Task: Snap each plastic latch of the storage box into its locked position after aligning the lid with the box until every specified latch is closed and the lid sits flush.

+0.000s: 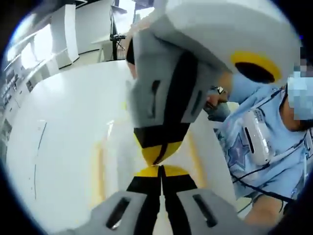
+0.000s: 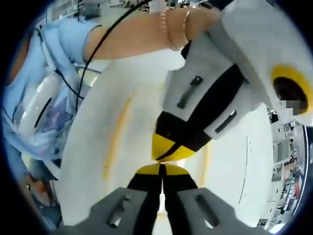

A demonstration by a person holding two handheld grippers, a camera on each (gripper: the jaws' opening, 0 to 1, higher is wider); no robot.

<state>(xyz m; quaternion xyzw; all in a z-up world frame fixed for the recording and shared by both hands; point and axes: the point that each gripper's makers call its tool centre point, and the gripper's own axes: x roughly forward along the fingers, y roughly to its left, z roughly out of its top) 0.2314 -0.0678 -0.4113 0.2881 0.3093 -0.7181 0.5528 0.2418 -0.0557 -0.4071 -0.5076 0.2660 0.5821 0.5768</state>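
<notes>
The storage box lid (image 1: 120, 156) is a blurred white surface right under the camera, with a pale yellow strip (image 1: 100, 171) on one side and another (image 1: 195, 156) on the other. My left gripper (image 1: 160, 171) rises from the bottom, jaws shut, yellow tips together just above the lid. My right gripper (image 1: 157, 155) comes down from the top, tip to tip with it. In the right gripper view, my right gripper (image 2: 162, 169) is shut over the lid (image 2: 132, 161), and my left gripper (image 2: 168, 151) meets it from the upper right, also shut. Nothing shows between either pair of jaws. The latches are too blurred to tell their state.
A white table (image 1: 54, 127) spreads out to the left of the box. The person in a light blue shirt (image 1: 274, 147) stands close at the right, and a bare forearm (image 2: 146, 29) crosses the top of the right gripper view. Room furniture stands far behind.
</notes>
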